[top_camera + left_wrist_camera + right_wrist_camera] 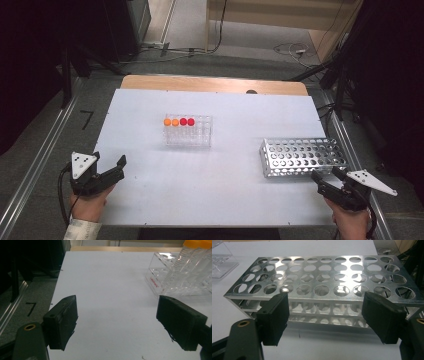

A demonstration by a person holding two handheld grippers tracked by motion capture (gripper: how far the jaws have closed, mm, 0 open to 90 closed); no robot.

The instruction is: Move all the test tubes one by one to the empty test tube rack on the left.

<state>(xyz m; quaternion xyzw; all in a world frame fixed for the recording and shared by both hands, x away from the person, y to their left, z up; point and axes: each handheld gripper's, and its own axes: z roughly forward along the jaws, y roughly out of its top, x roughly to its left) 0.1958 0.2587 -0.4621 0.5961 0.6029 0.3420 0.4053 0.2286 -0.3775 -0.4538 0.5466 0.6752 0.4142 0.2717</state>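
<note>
The tubes, four of them with two orange caps and two red ones, stand in a row along the far side of a clear plastic rack near the middle of the worktop, a little toward its far edge. The rest of that rack's holes look empty. A metal rack sits near the right edge of the worktop, and every hole visible in it is empty; in the right gripper view its perforated top plate lies just beyond the jaws.

The left hand-held gripper rests at the near left corner of the worktop, released, jaws wide apart with nothing between them. The right hand-held gripper sits at the near right corner, just in front of the metal rack, also released and holding nothing.

No tube has been touched yet, so I judge this to be the start: both hands are poised before the first pick. The likely work is moving tubes from the clear rack into the metal one. The next move calls for one hand-held gripper to travel to the clear rack, line its jaws up on either side of a single cap without knocking its neighbours, then close and lift straight up.
</note>
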